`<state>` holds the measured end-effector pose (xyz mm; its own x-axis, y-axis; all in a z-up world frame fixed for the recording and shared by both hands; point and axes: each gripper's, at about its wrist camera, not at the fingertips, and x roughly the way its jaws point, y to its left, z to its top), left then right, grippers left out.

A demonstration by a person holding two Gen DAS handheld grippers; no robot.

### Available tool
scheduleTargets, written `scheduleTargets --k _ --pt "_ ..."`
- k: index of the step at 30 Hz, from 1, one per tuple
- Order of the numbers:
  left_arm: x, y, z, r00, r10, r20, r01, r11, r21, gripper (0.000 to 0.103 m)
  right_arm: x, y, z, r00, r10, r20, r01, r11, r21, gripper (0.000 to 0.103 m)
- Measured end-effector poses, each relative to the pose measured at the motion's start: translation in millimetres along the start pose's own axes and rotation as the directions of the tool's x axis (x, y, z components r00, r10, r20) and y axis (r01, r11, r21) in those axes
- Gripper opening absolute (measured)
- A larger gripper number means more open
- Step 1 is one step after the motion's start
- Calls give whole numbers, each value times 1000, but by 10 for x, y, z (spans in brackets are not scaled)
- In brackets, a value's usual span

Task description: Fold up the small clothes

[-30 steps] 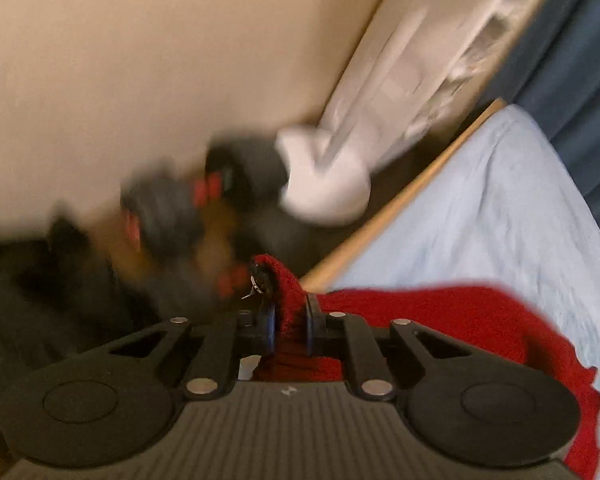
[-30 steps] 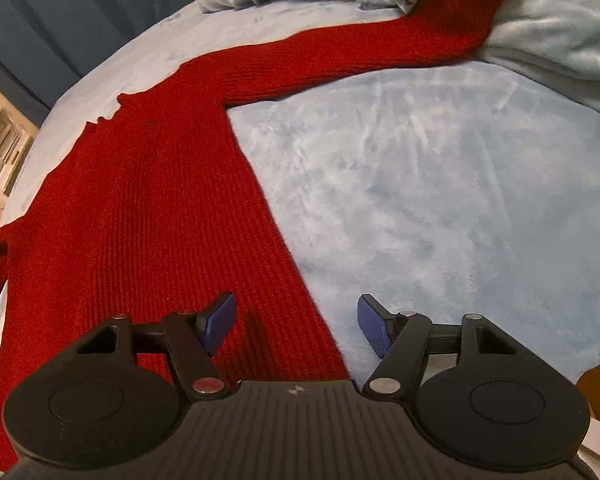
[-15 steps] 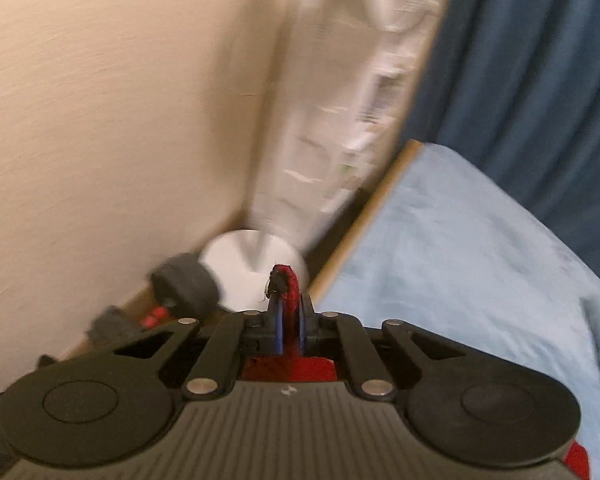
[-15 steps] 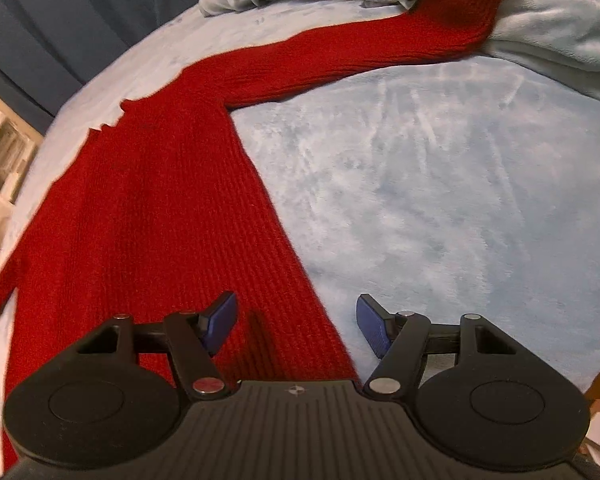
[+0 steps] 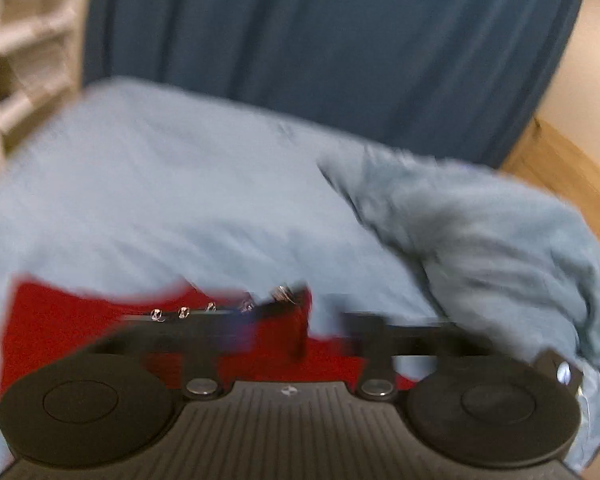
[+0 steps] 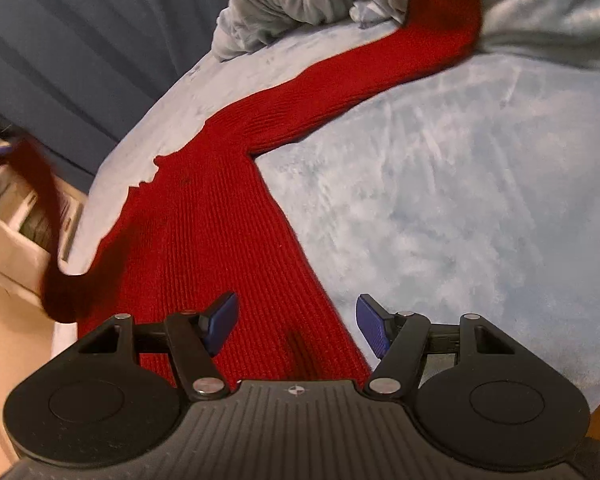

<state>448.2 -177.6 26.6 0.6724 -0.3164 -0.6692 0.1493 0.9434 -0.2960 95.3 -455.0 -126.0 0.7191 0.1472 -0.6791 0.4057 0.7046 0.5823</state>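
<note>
red sweater point(image 6: 204, 248) under right tool point(image 6: 296, 328)

Both cameras sit just behind their own jaws and look forward and down across the bed point(image 6: 460, 200). The left view faces the blue curtain point(image 5: 320, 40), badly blurred; the right view looks close over the red sweater point(image 6: 220, 240). Both views share the sweater, the bed and the curtain.

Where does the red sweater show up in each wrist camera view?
Left wrist: red sweater at lower left, blurred, just beyond the fingers.
Right wrist: its body runs up from bottom centre, one sleeve stretching to the upper right.
Shared landmark: the light blue blanket beneath it.
</note>
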Motion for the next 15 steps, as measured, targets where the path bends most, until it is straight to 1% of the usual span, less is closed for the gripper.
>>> scheduleTargets --k 1,3,4,5,7,8,9,11,13,14,15 --pt "93 -39 -150 1000 9 -23 -9 1000 0 102 -2 -22 7 1000 7 -3 -7 1000 17 68" --pt "156 58 -379 999 6 -50 -5 1000 12 103 -6 -42 14 1000 22 -4 -22 999 30 68" --pt "156 228 -479 997 12 -82 -10 1000 18 103 -7 -43 15 1000 28 -4 -28 999 31 68" --pt "104 409 -581 995 29 -96 -28 1000 10 102 -3 -47 17 999 35 -5 -35 999 34 68" --pt "-89 911 -771 990 97 -98 -98 995 -5 102 10 -59 21 999 42 -11 -41 998 47 68" --pt "-210 1149 -857 985 145 -93 -147 989 -7 102 14 -61 22 999 41 -12 -40 998 52 68" --pt "-342 1376 -951 976 199 -89 -200 980 -4 102 15 -62 22 999 40 -12 -39 998 54 68" --pt "-648 1794 -1167 947 313 -74 -313 950 7 102 18 -51 18 999 37 -11 -37 998 51 68" --pt "-878 2153 -1272 905 420 -65 -420 907 18 103 8 -26 11 999 32 -3 -32 999 37 68" --pt "-1002 2298 -1283 890 451 -58 -451 892 23 103 0 -10 12 999 37 4 -37 999 27 68" --pt "-1084 2413 -1328 880 473 -43 -472 881 31 103 4 15 19 999 38 4 -38 999 16 68"
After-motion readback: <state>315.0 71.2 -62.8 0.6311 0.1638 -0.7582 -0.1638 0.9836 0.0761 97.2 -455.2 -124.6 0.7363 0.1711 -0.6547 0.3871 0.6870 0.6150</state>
